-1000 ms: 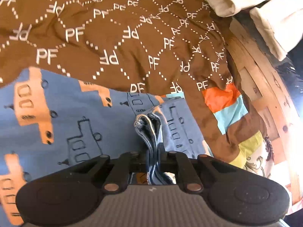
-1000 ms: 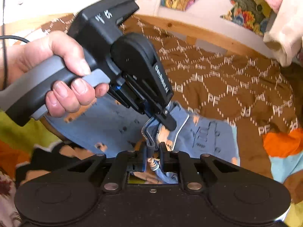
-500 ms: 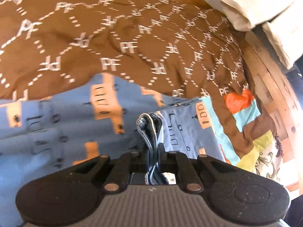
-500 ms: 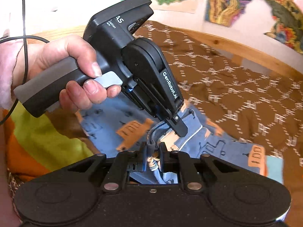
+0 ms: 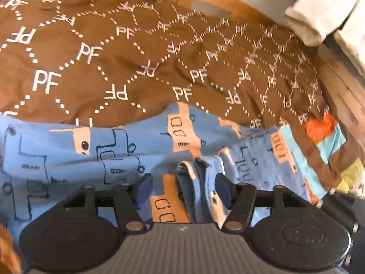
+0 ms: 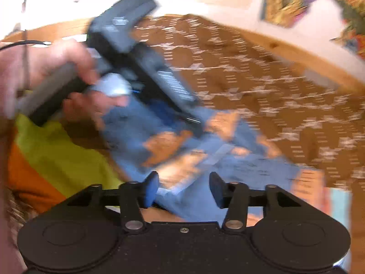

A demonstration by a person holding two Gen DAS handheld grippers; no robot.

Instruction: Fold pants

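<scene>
Nearest my left gripper (image 5: 183, 188), the jaws have just been opening and now stand apart, the bunched waistband of the pants (image 5: 114, 150) lying loose between the fingers (image 5: 222, 188), though I cannot tell if it brushes the right-side one. My right gripper (image 6: 182, 188) has likewise just been opening; its jaws are spread over the blue cloth, gripping nothing. The pants (image 6: 182, 150), blue with orange trucks, lie flat on the brown bedspread (image 5: 136, 52), reaching leftward from my left gripper. In the right wrist view, badly blurred, the person's left hand (image 6: 45, 75) wraps the left gripper's handle, the tool angled down toward the pants. Beyond runs the wooden bed frame (image 5: 228, 6).
</scene>
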